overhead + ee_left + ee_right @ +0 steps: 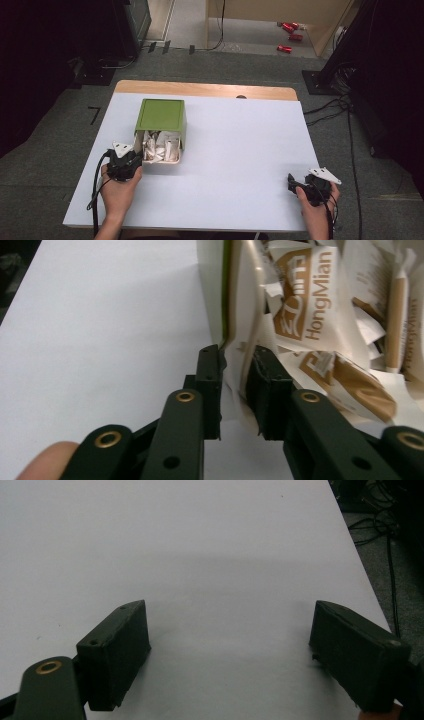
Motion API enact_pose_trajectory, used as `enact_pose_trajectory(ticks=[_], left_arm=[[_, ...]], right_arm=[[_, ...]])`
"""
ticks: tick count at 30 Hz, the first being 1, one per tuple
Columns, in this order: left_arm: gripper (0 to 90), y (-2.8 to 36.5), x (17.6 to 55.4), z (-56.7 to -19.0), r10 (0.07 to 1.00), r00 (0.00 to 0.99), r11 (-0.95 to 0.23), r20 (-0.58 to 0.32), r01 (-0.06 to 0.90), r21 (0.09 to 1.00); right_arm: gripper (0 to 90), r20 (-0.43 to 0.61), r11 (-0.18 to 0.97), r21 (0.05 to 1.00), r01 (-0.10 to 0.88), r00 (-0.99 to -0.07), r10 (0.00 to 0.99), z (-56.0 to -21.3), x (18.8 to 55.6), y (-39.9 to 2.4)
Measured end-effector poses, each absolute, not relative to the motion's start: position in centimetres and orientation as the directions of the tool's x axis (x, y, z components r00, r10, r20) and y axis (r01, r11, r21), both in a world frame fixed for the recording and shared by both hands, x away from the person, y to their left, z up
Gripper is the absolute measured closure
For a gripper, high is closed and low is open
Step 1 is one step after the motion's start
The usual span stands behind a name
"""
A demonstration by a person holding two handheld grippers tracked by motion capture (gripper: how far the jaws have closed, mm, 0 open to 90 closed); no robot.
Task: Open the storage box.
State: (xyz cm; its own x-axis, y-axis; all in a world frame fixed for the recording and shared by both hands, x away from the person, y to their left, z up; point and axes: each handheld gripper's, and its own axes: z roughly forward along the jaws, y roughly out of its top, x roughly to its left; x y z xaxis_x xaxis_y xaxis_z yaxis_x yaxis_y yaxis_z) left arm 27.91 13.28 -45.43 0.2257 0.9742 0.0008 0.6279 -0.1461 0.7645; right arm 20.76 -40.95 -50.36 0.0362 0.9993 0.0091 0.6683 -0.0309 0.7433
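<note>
Gripping one sachet (235,347) at the box's (161,116) seven o'clock corner, left gripper (235,390) should withdraw slowly; right gripper (232,652) idles wide open, empty.

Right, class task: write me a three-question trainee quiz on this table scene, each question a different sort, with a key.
1. True or false: the left gripper has its fingers around the wall of the green box.
2. The right gripper is: A) open above the white table; B) shut on a packet.
3. Fill in: the box holds white and brown ____.

Key: 1 true; 2 A; 3 packets.
</note>
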Motion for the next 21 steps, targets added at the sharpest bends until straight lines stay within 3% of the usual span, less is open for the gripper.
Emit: enact_pose_trajectory(ticks=[12,21], left_arm=[[86.5,13.29,27.49,-45.12,0.973,0.230,-0.153,0.007,0.621,0.768],[89.1,13.79,27.32,-44.77,0.975,0.219,-0.115,-0.036,0.635,0.764]], right_arm=[[15.9,0.009,-0.031,0.743,0.668,0.036,0.999,-50.36,20.75,-40.95],[15.9,0.009,-0.032,0.743,0.669,0.038,0.999,-50.36,20.74,-40.94]])
